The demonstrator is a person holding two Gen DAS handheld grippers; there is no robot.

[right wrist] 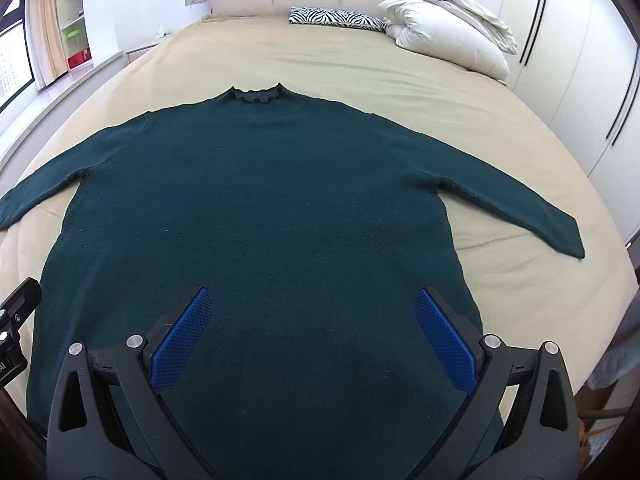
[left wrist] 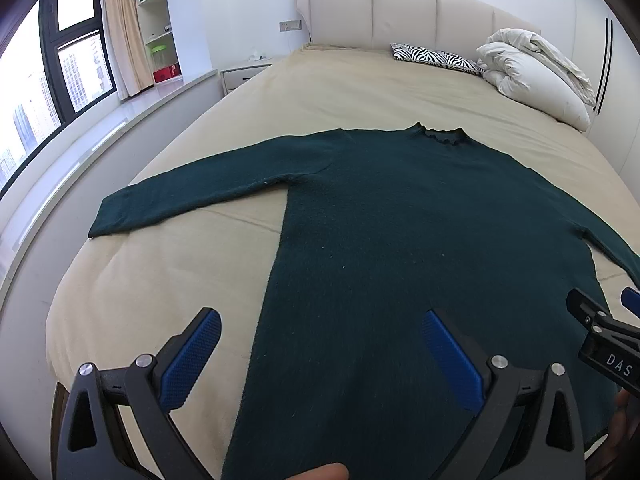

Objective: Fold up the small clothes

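Note:
A dark green long-sleeved sweater (left wrist: pixel 400 220) (right wrist: pixel 260 200) lies flat on the beige bed, collar toward the headboard and both sleeves spread out sideways. My left gripper (left wrist: pixel 320 320) hovers open over the sweater's lower left part, nothing between its blue pads. My right gripper (right wrist: pixel 312 300) is also open, above the lower middle of the sweater and empty. The right gripper's tip (left wrist: pixel 600 320) shows at the right edge of the left wrist view. The left sleeve (left wrist: pixel 180 200) and right sleeve (right wrist: pixel 520 208) both lie straight.
The beige bed sheet (left wrist: pixel 320 88) stretches to a padded headboard (left wrist: pixel 400 8). White folded bedding (right wrist: pixel 448 28) and a zebra-print pillow (right wrist: pixel 336 16) sit at the far end. A window ledge (left wrist: pixel 100 128) runs on the left, white wardrobe doors (right wrist: pixel 580 60) on the right.

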